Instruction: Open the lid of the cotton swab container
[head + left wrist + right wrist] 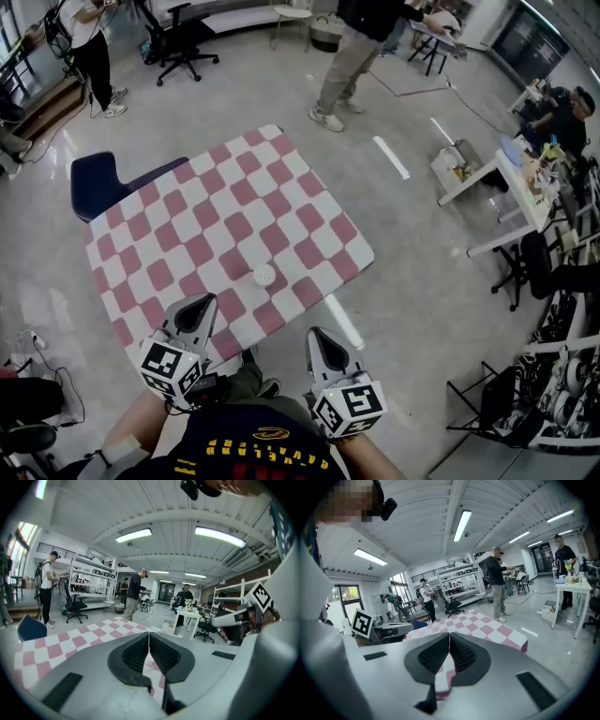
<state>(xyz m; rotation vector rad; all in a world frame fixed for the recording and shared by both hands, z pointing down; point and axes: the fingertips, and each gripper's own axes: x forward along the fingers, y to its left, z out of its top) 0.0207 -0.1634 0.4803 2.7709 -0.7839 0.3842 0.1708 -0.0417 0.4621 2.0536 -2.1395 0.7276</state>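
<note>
White cotton swab container (264, 276) on the checked surface (202, 202). Left gripper (199, 302) and right gripper (320, 336) at its near edge, jaws together, empty.

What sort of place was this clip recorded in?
Likely a shared lab or workshop hall: metal shelving racks, a wheeled office chair and cluttered white work desks around an open floor.

No words or numbers can be read. Black-and-white square code markers sit on the left gripper (194, 307) and right gripper (320, 337). Yellow print on the person's shirt (255, 457) is blurred.
</note>
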